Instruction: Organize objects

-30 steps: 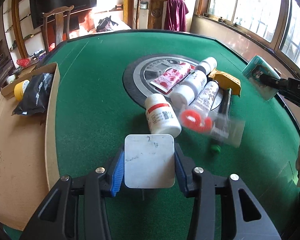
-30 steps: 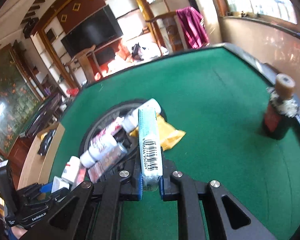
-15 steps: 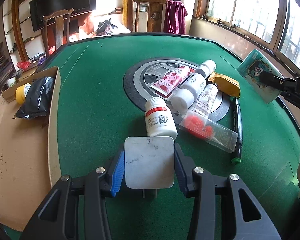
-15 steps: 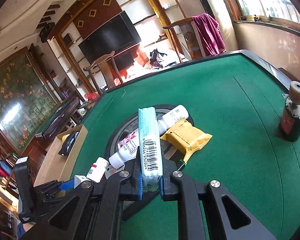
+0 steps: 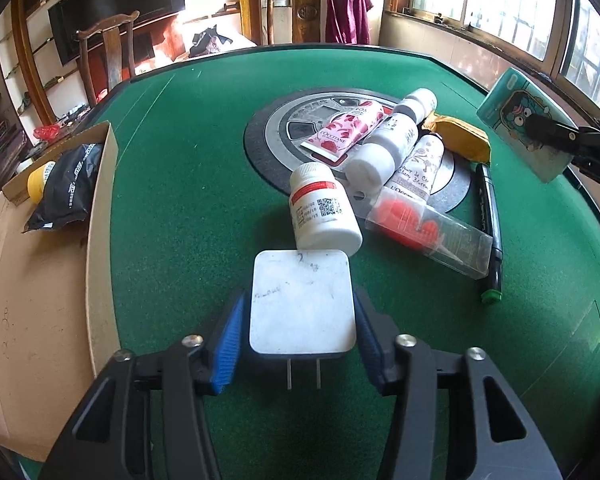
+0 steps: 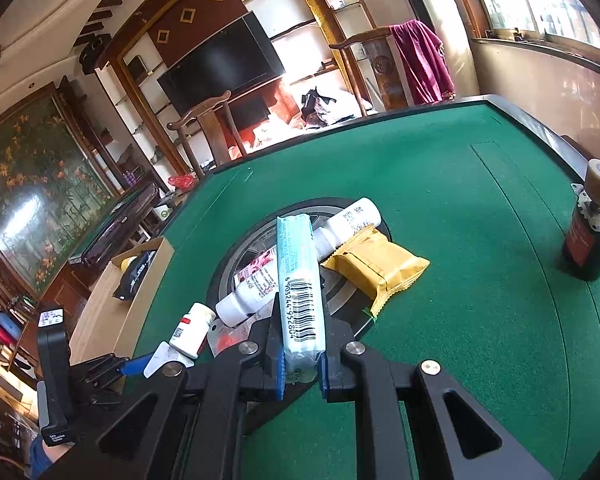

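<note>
Two grippers each hold something over a green table. Far left lies an open cardboard box with a black pouch and a yellow roll at its far end. Near the middle, the left gripper is clamped on a white plug adapter, blue pads against its sides, prongs pointing back toward the camera. Just beyond it a white pill bottle with a red band lies on its side. To its right a heap rests on and around a round grey disc: a pink floral tube, a white bottle, a pale tube, a clear box with red contents, a yellow packet and a black marker with a green cap at the near end. Farther right, the right gripper is closed on a pale blue tissue pack, held edge-on with its barcode up, above the table's right side. At the far right edge stands a dark bottle with a wooden stopper.
</note>
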{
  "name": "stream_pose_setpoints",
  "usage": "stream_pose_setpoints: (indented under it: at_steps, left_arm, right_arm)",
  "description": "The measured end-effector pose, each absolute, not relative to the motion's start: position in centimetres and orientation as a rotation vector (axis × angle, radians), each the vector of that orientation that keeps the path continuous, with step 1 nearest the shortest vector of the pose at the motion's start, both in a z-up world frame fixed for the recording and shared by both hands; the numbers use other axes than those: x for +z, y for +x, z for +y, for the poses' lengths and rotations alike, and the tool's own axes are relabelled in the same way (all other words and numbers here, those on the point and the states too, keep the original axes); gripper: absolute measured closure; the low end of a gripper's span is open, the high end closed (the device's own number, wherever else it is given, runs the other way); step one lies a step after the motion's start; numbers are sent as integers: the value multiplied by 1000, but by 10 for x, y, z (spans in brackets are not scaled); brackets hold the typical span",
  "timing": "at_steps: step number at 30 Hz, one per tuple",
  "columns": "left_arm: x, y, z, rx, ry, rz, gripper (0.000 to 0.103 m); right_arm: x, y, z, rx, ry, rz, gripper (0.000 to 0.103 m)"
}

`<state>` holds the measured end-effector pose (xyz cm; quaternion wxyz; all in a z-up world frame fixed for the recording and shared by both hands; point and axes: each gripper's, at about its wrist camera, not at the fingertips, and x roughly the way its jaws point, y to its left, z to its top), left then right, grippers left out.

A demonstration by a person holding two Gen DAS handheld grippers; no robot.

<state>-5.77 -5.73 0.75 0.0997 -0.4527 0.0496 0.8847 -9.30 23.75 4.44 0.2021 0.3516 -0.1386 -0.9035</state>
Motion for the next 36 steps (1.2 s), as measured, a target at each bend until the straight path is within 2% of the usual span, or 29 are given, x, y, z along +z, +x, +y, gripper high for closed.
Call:
stream_pose_setpoints:
  at_steps: [36]
  left_arm:
    - [27, -50, -60, 2677, -1221, 123, 59]
  right_arm:
    - [33, -71, 177, -2389, 957, -225, 90]
